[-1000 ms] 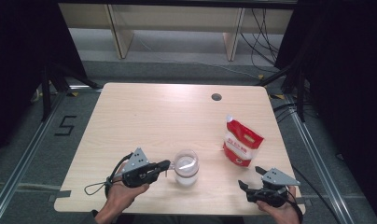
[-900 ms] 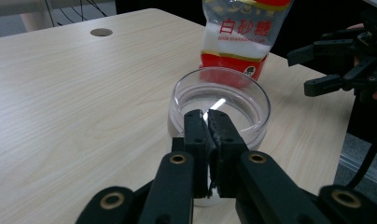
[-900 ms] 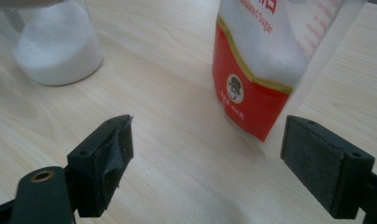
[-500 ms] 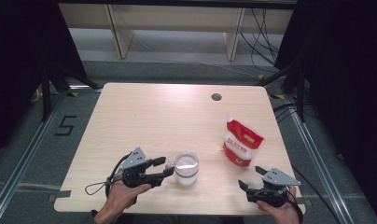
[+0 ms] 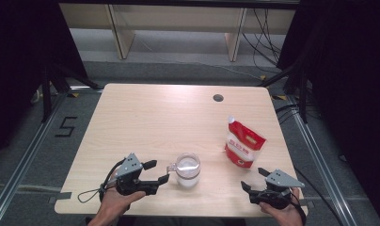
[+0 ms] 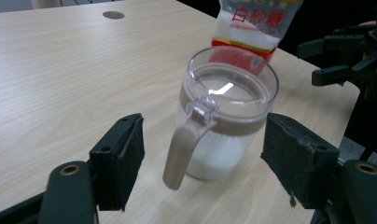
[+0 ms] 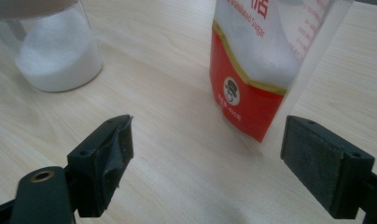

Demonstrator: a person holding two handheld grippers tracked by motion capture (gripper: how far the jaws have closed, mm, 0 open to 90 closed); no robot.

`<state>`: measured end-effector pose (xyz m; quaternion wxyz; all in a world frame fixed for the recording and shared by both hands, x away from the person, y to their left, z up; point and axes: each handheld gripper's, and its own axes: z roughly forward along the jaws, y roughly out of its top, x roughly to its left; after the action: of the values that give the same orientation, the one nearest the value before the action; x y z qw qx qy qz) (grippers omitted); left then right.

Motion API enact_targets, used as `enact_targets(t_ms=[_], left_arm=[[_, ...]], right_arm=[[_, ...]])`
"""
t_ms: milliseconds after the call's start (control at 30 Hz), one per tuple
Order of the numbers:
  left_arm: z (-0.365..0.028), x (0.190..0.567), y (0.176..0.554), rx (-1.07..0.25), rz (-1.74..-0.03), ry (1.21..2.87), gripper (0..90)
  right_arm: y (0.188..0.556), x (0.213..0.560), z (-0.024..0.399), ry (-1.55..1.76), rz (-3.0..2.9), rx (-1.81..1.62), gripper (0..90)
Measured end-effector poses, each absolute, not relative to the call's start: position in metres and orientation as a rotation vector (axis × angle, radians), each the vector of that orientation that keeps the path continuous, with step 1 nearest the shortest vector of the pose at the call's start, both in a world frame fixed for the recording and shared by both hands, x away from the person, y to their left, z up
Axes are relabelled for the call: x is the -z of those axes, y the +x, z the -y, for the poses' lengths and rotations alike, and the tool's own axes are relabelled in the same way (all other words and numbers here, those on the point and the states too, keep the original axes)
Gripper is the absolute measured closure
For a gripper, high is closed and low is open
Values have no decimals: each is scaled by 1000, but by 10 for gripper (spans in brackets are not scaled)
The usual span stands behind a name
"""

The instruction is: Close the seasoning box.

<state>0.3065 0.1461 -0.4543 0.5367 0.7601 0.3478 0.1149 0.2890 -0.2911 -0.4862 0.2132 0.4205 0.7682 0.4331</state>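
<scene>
A clear jar point(image 5: 187, 170) is seen standing upright near the front edge of the wooden table point(image 5: 155, 117), roughly midway between the two hands. It is partly filled with a white granular substance, heaped in the lower part of the glass, and it is closed by a transparent lid with a beige band around the rim. A beige handle point(image 6: 184, 144) is attached at the lid and hangs down the jar's side, turned toward the left gripper point(image 5: 156, 172).

The left gripper is held low over the table just beside the jar, its jaws spread wide after having just been opening. In the left gripper view the handle is framed between the two black pads point(image 6: 119, 161), but it is touched by neither of them.

A red and white sugar bag point(image 5: 244, 143) is stood upright to the right of the jar and a little farther back, well apart from it. Its clear upper part is seen to be filled with white sugar in the right gripper view, above a red printed lower part.

The right gripper point(image 5: 256, 180) is held near the front right corner of the table, its jaws spread apart with nothing between them; the bag is set just ahead of them, untouched

A small dark round hole point(image 5: 218, 98) is set into the tabletop near the far edge
</scene>
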Motion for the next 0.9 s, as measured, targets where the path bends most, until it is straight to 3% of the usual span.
enact_targets(t_ms=[900], left_arm=[[-177,490,293,-282,-958,1862,242]], right_arm=[[288,495,292,1191,-2197,-1174,178]])
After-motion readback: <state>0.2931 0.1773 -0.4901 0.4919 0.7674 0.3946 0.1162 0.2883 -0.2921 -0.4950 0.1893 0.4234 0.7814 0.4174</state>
